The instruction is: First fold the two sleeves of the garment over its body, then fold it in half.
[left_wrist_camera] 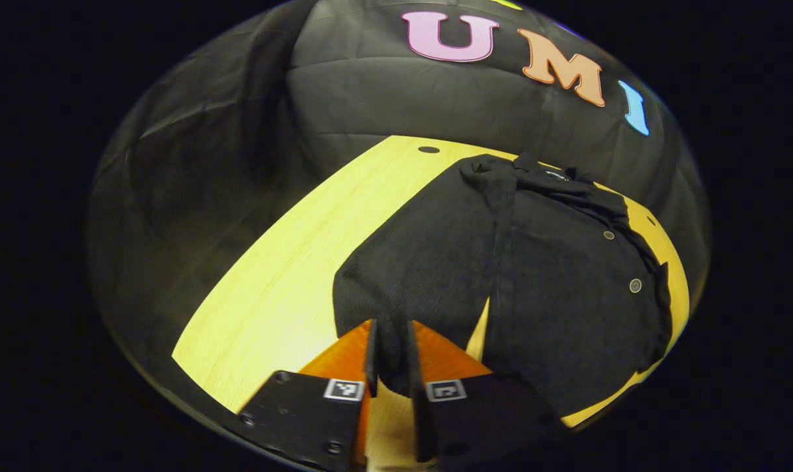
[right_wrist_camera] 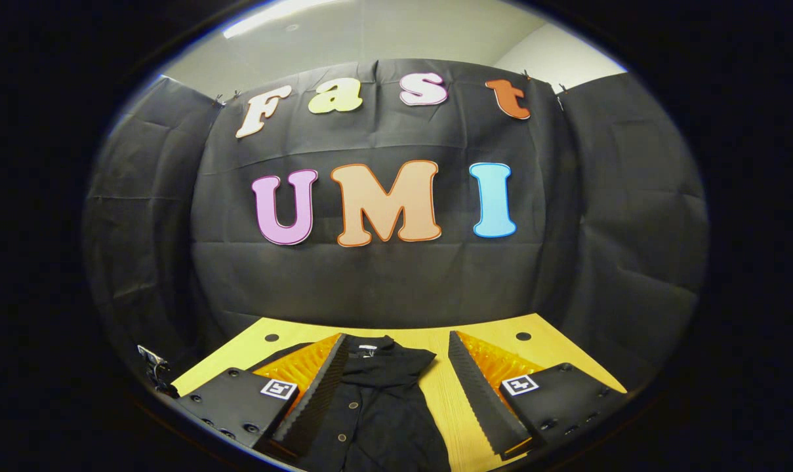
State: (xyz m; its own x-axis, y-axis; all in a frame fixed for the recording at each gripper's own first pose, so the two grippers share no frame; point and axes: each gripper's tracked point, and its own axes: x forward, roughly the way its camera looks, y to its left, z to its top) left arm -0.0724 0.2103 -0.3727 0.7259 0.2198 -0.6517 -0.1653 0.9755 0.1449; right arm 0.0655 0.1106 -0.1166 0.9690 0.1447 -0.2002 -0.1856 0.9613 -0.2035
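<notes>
Left hand-held gripper (left_wrist_camera: 391, 357) is low over the near edge of the tabletop (left_wrist_camera: 284, 288), jaws nearly closed, with a fold of the black shirt (left_wrist_camera: 501, 262) pinched between the two fingers; I see both pressing on the cloth. From the left gripper view the shirt lies flat on the yellow wood tabletop, collar (left_wrist_camera: 547, 180) at the far end by the booth wall, two buttons (left_wrist_camera: 635, 285) showing along the right side. A flap of fabric on the left, which I read as a sleeve, lies folded over the body, and a thin wedge of tabletop shows at the near hem between that flap and the rest. Right hand-held gripper (right_wrist_camera: 396, 383) is wide open and empty, fingers spread well apart over the shirt's collar end. In the right gripper view the shirt (right_wrist_camera: 376, 406) sits between the fingers, closer to the left one, collar (right_wrist_camera: 376, 347) pointing to the wall, placket buttons (right_wrist_camera: 353, 406) visible. I can't tell whether the left finger (right_wrist_camera: 317, 393) touches the fabric or sits just above it. Bare tabletop (right_wrist_camera: 445, 387) shows between the shirt and the right finger.
</notes>
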